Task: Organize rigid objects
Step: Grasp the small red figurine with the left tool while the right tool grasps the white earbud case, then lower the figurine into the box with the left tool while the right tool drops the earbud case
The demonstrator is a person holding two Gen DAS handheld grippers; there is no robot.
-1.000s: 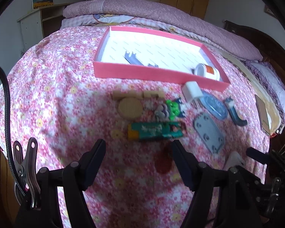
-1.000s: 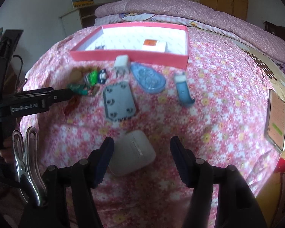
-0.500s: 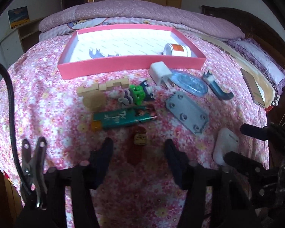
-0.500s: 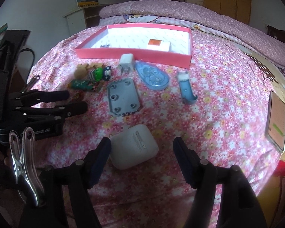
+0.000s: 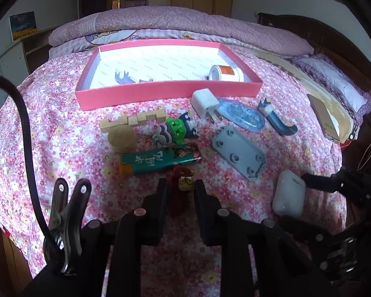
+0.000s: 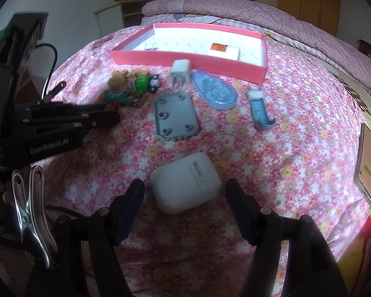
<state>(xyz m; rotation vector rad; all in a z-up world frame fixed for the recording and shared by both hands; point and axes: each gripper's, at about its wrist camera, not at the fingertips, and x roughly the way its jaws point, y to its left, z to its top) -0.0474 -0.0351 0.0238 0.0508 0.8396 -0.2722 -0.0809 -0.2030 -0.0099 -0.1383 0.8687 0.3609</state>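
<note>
My left gripper is shut on a small toy figure with dark red hair and a yellow face, low on the floral bedspread. My right gripper is open around a white earbud case, its fingers apart from the case. The case also shows in the left wrist view. A pink tray lies beyond and holds a white and orange roll and a grey-blue flat part. The left gripper also shows in the right wrist view.
Loose on the bedspread: a green box, a cork disc, wooden blocks, a green toy, a white charger, a clear blue case, a blue hook, a grey plate. A phone lies right.
My left gripper has moved forward to the toy figure and closed on it. My right gripper has come closer around the white case and stays open.
</note>
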